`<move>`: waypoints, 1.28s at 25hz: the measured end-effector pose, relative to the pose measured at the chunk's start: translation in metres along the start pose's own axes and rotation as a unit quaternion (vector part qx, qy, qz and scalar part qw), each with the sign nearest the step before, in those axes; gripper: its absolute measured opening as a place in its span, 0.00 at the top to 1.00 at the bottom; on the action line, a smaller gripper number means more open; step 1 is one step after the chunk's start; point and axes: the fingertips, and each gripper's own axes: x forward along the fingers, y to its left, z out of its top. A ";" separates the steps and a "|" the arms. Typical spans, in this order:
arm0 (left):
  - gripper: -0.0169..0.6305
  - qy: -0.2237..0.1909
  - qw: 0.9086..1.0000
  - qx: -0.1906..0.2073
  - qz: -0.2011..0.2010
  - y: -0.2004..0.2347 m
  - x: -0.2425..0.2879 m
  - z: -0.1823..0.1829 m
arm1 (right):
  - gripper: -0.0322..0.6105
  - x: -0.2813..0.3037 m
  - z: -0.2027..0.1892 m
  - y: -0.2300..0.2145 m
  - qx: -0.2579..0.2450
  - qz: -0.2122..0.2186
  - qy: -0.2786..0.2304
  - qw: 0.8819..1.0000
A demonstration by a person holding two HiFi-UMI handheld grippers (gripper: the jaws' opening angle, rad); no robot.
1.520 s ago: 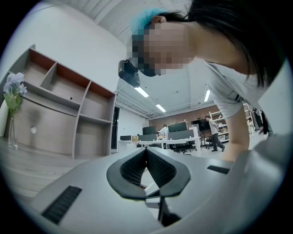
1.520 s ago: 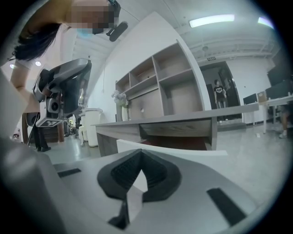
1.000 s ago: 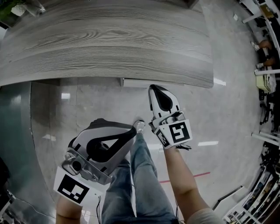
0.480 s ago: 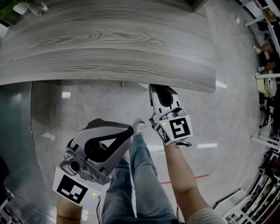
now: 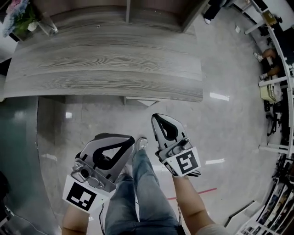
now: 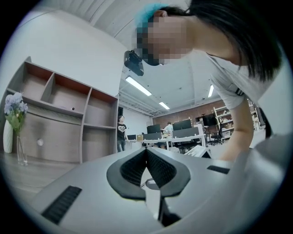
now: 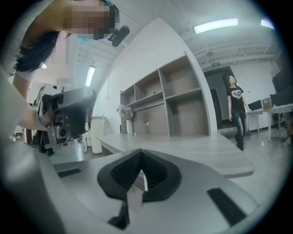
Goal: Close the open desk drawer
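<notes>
The grey wood-grain desk (image 5: pixel 110 64) fills the upper half of the head view. Only a thin pale strip of the drawer front (image 5: pixel 140 100) shows below its near edge. My right gripper (image 5: pixel 159 118) hangs over the floor a short way in front of that strip, apart from it, shut with nothing between the jaws. My left gripper (image 5: pixel 127 140) is lower left, beside the person's knee, also shut and empty. In the right gripper view the shut gripper (image 7: pixel 140 153) points over the desk top (image 7: pixel 197 146). In the left gripper view the gripper (image 6: pixel 146 150) points up into the room.
A glass vase of flowers (image 5: pixel 27 18) stands on the desk's far left corner, before a brown shelf unit (image 5: pixel 128 9). The person's jeans leg (image 5: pixel 142 183) and shoe (image 5: pixel 141 143) lie between the grippers. A person (image 7: pixel 236 109) stands at the right, and office desks (image 6: pixel 183 135) lie beyond.
The drawer front that stuck out a second ago has gone in under the desk edge. My right gripper has drawn back from the desk, and the head view has pulled away.
</notes>
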 end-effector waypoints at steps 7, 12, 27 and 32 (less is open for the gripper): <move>0.96 0.016 1.000 0.017 0.011 -0.019 -0.002 0.055 | 0.94 -0.045 0.103 0.045 -0.045 0.033 -0.036 0.998; 0.96 0.021 1.000 0.023 0.003 -0.038 -0.010 0.088 | 0.94 -0.078 0.163 0.079 -0.048 0.047 -0.062 0.996; 0.96 0.029 0.999 0.037 -0.008 -0.083 -0.049 0.154 | 0.94 -0.149 0.245 0.148 -0.066 0.033 -0.113 0.991; 0.96 0.018 0.999 0.044 -0.010 -0.097 -0.061 0.170 | 0.94 -0.160 0.252 0.169 -0.076 0.040 -0.113 0.990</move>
